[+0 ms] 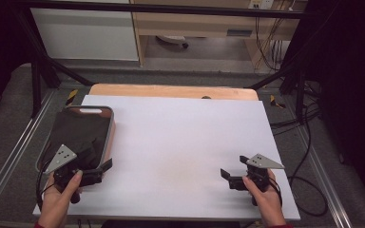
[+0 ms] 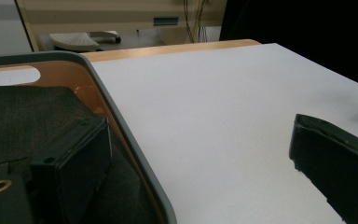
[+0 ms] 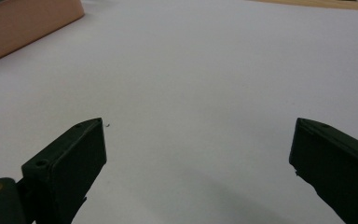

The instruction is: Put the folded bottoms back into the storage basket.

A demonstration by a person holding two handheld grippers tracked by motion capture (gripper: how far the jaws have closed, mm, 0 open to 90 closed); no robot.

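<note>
right now the left gripper (image 1: 97, 167) sits at the near left of the counter (image 1: 180, 152), held in the person's left hand (image 1: 59, 199). its fingers (image 2: 72, 168) are spread wide apart with nothing between them. in the left gripper view one finger hangs over the dark cloth (image 2: 28, 116) that lies in the tray (image 2: 121, 135), while the other finger is out over the bare white counter (image 2: 223, 116), so the tray's grey rim runs between the two. from the high view the tray (image 1: 110, 128) rests at the left edge of the counter, its wooden side showing beneath the rim and a slot handle at its far end, and the dark cloth (image 1: 78, 130) covers nearly all of its floor. whether the finger touches the cloth i cannot tell.

over at the near right, the right gripper (image 1: 233, 173) is held in the right hand (image 1: 266, 199), well apart from the tray. its fingers (image 3: 67, 158) are likewise wide apart and empty, low over the plain white counter (image 3: 205, 79). a corner of the tray's wooden side (image 3: 23, 23) shows at the top left of the right gripper view.
</note>
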